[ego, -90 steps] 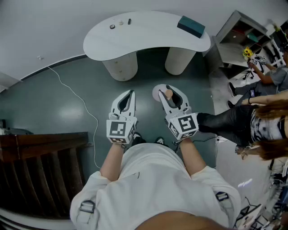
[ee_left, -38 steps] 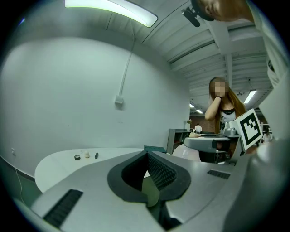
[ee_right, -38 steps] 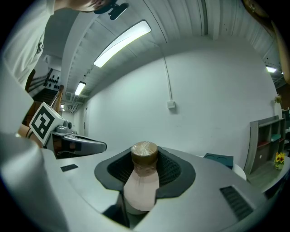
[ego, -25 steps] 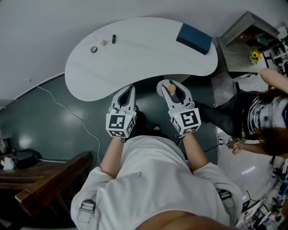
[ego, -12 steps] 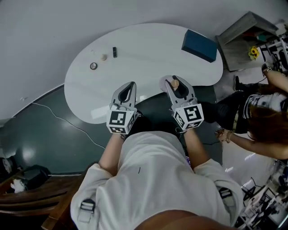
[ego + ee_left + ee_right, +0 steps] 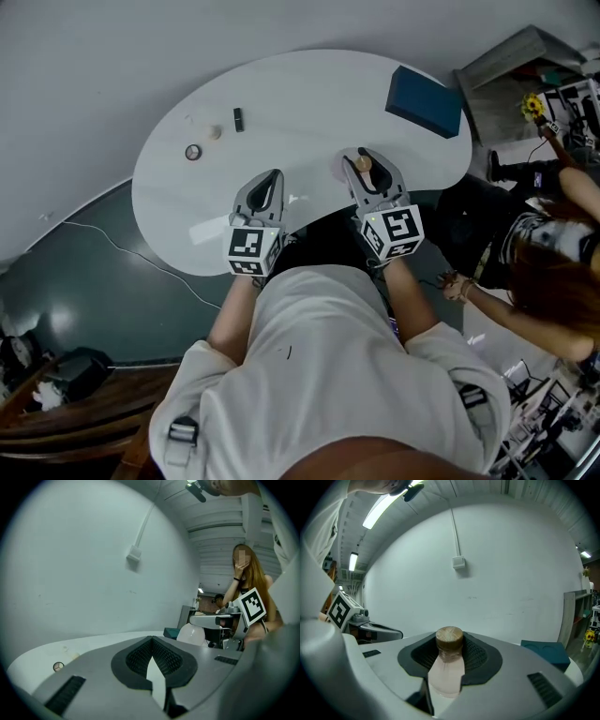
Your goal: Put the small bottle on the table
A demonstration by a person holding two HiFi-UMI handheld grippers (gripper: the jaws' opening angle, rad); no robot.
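Hazards, left to right: left gripper (image 6: 271, 178) idles just beside the working one, above the near rim of the table (image 6: 309, 84). A careless swing, I judge, could knock the load. The small bottle (image 6: 448, 670) hangs over that same near rim rather than the middle of the top, so a set-down here may leave it part-way off the edge and send it to the floor. It is gripped at the slim neck under its cork stopper (image 6: 449, 638), with the round pale body (image 6: 191, 633) below. Letting go before the base meets the surface would likely tip or roll it. A bystander (image 6: 553, 272) stands close on the right, and a nudge against the arm is possible.

Tongs, left: jaws drawn together at the tips, only a thin sliver of tabletop showing between the pads (image 6: 138, 656); nothing held.

Tongs, right: right gripper (image 6: 364, 161) has its jaws part-way apart, pressed on the bottle's neck from both sides; bottle upright, stopper uppermost, carried above the table and not yet resting on it.
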